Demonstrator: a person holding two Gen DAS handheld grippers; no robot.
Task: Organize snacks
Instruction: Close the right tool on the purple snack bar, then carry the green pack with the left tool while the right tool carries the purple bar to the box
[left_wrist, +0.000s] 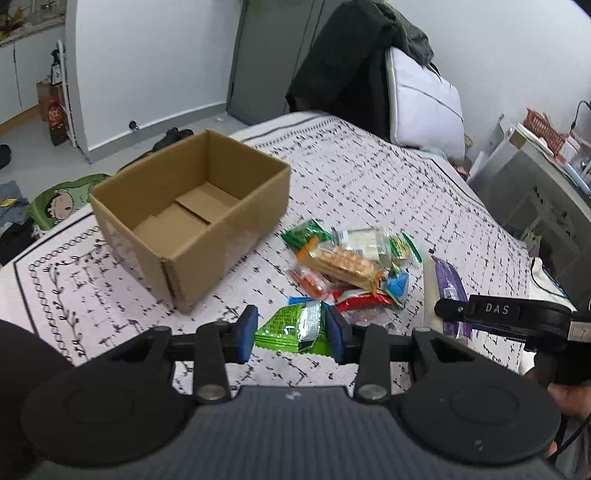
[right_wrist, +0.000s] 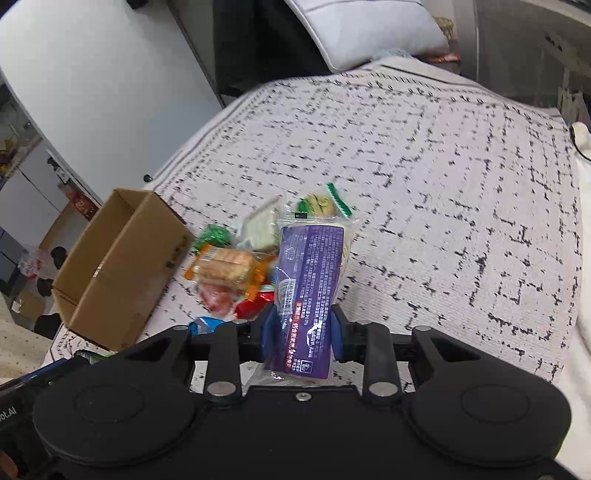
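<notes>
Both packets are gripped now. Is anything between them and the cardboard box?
Nothing visible blocks the way. The cardboard box stands open-topped and empty, left of the snack pile. The left gripper holds the green packet; the right gripper holds the purple packet.

The near end of the purple printed snack packet (right_wrist: 314, 291) disappears behind the black body of the right gripper (right_wrist: 301, 332), and its small print is too blurred to read. In the left view, the green foil snack packet (left_wrist: 295, 326) has both side edges covered by blue pads. Lower wrappers in the mixed snack pile (left_wrist: 351, 266) are overlapped beyond telling apart.
</notes>
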